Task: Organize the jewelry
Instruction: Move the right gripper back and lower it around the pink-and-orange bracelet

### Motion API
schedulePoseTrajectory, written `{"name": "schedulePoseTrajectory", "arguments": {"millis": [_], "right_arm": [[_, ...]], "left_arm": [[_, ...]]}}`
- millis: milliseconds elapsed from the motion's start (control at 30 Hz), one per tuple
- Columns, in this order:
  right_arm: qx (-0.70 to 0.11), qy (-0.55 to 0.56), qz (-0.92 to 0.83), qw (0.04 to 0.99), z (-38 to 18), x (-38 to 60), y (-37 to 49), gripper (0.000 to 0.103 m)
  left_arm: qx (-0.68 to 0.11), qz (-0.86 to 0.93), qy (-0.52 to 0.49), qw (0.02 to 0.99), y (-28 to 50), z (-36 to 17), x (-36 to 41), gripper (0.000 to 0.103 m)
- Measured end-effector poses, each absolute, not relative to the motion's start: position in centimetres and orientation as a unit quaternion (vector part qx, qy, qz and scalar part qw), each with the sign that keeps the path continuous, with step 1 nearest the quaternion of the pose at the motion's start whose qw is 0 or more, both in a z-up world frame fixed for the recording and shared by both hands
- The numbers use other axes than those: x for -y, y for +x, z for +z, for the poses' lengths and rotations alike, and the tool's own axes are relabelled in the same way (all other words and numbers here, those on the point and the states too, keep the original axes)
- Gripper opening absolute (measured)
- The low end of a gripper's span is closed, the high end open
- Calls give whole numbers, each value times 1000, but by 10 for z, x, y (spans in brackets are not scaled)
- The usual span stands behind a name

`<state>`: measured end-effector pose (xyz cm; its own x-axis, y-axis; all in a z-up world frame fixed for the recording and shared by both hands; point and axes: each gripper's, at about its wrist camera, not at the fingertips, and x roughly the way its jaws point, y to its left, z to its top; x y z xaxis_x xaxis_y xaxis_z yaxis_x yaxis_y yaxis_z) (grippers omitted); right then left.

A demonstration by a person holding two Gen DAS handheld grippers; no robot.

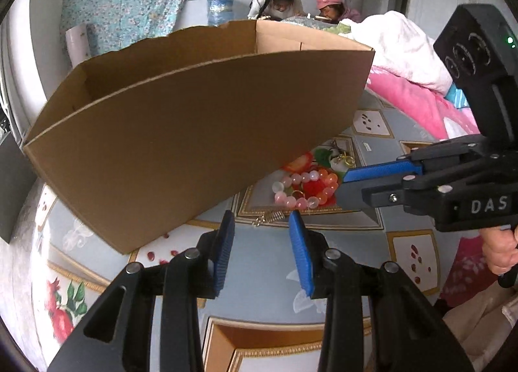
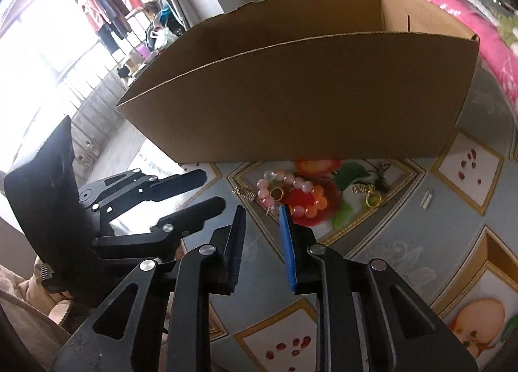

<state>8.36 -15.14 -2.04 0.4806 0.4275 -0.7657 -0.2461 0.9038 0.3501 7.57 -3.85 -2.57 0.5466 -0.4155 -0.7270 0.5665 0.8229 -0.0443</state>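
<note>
A bracelet of pink and orange beads [image 1: 304, 189] [image 2: 291, 187] lies on the patterned tablecloth [image 1: 259, 278] in front of an open cardboard box [image 1: 194, 129] [image 2: 307, 96]. A gold ring [image 2: 276, 193] sits inside the bracelet's loop, and a silver spring-like chain [image 1: 268, 218] [image 2: 244, 192] lies to its left. A gold ring and chain [image 2: 369, 197] lie further right. My left gripper [image 1: 261, 215] is open, its tips just short of the silver chain. My right gripper [image 2: 262, 210] [image 1: 340, 187] is narrowly open at the bracelet's near edge, gripping nothing.
A pink blanket [image 1: 411, 103] and white bedding lie at the right. Two people [image 1: 281, 3] sit behind the box beside a blue water jug [image 1: 220, 9]. A small white strip [image 2: 427, 198] lies on the cloth at right. A hand [image 1: 498, 249] holds the right gripper.
</note>
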Motion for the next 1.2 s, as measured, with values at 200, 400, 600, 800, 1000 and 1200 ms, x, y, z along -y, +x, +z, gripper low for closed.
{"name": "schedulePoseTrajectory", "arguments": {"millis": [200,400,600,800,1000,1200], "right_arm": [[-476,97,200,851,-24,153,85,21],[-477,106,196,850,-25,159,92,22],[-475,115,192,851,-24,169,87,22],[-470,119,188,854,-23,175,81,22],[-462,119,181,860,-19,180,72,22],[-461,115,178,862,-15,178,67,22]], "left_arm": [[-392,-288,114,866,84,-34,52,34],[-396,-280,136,864,88,-39,59,27],[-391,-285,147,863,86,-39,63,17],[-388,-285,152,863,85,-40,66,6],[-386,-283,147,866,81,-41,64,5],[-398,-277,125,866,71,-40,48,4]]}}
